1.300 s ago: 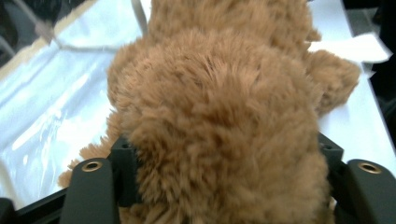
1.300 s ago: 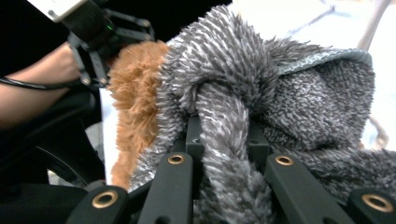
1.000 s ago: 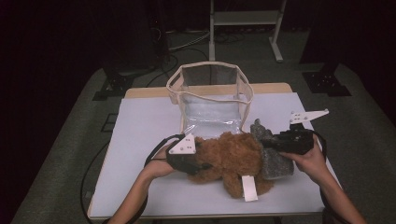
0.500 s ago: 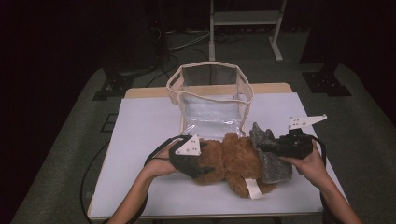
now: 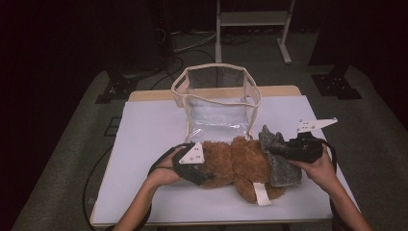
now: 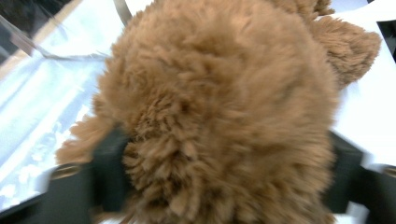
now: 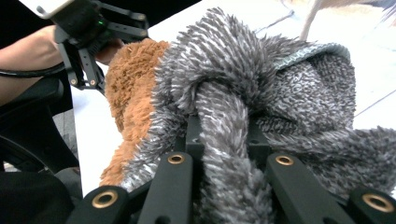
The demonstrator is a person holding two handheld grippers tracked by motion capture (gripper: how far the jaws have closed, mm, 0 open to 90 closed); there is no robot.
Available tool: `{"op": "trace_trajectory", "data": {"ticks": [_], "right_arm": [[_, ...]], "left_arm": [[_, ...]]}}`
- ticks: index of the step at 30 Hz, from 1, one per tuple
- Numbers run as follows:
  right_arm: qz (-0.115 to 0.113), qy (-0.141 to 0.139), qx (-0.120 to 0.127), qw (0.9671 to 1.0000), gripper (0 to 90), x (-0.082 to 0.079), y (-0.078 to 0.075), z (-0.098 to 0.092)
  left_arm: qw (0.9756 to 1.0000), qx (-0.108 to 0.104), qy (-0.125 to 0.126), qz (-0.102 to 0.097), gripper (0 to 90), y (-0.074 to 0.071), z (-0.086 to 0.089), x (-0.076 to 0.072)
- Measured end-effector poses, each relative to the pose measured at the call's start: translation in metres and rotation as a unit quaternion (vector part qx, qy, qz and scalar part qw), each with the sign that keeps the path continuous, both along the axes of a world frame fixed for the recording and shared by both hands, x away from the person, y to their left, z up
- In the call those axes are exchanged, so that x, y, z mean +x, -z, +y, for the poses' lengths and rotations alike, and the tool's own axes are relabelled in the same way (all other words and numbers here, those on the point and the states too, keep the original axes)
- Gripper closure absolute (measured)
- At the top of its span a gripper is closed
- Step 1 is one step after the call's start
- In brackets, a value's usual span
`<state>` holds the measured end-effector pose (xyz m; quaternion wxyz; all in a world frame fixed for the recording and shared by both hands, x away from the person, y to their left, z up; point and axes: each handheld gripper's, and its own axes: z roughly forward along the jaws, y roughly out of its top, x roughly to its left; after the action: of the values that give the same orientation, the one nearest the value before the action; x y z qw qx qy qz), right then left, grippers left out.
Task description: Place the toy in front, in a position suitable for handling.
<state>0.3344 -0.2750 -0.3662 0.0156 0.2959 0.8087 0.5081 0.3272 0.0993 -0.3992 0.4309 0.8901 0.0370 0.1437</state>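
White-topped table (image 5: 144,139) bearing clear bag (image 5: 217,103), brown plush (image 5: 238,166)

Your left gripper (image 5: 204,177): at brown plush toy (image 5: 240,166), jaws just closing | your right gripper (image 5: 272,150): clamped on grey plush (image 5: 281,166) | clear bag (image 5: 217,103): behind them on white table (image 5: 144,139)

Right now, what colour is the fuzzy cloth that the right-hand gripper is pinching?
The fuzzy cloth is grey, flecked with paler fibres. It shows best in the right gripper view.

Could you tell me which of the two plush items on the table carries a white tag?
The brown plush toy: a white tag hangs from its near end; the grey plush piece beside it shows none.
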Motion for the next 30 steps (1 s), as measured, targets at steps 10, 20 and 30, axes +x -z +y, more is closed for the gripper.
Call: {"op": "trace_trajectory", "data": {"ticks": [10,20,30], "right_arm": [[-0.008,-0.032,-0.001,0.9995,76.8,0.008,-0.004,0.034],[-0.016,-0.05,-0.034,0.9981,76.3,0.012,0.0,0.074],[-0.05,-0.13,-0.08,0.987,76.1,-0.009,-0.003,0.141]], "left_arm": [[0.9996,0.026,-0.013,0.0,36.7,-0.03,0.04,-0.016],[0.998,0.03,-0.053,0.018,28.1,-0.014,0.067,-0.015],[0.9966,0.033,-0.068,0.033,26.4,-0.018,0.061,-0.001]]}}
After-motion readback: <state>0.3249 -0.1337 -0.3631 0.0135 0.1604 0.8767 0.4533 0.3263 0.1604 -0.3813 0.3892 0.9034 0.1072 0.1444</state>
